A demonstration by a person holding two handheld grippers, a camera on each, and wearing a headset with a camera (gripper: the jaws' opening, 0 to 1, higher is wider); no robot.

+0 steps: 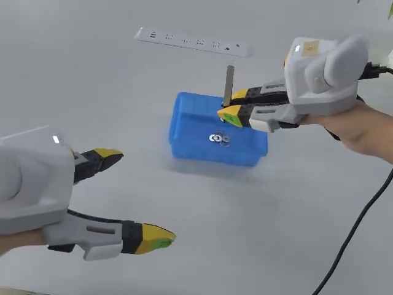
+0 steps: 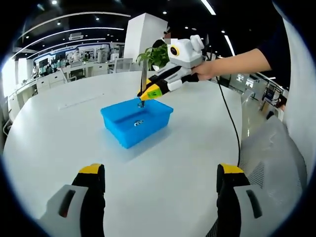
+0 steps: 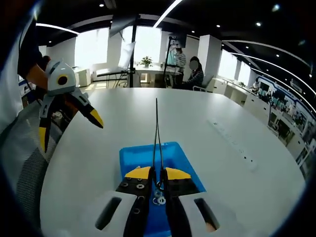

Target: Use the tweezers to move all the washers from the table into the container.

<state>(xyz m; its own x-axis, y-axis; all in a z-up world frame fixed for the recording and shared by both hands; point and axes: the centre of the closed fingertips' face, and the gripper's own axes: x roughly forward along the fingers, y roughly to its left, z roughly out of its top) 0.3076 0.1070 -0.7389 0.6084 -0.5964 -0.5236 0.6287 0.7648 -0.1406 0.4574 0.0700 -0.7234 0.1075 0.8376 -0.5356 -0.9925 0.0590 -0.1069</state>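
Your left gripper [image 1: 142, 195] is low on the near left side, pointing forward and a little to the right, and its two yellow-tipped jaws are spread wide apart. Your right gripper [image 1: 230, 106] is higher and farther away, held in your right hand [image 1: 359, 126], with your bare forearm [image 2: 242, 61] reaching in from the right side, and it points toward the left. Its jaws are pressed close together on the tweezers [image 1: 229, 83], which rise upright from between the jaw tips.
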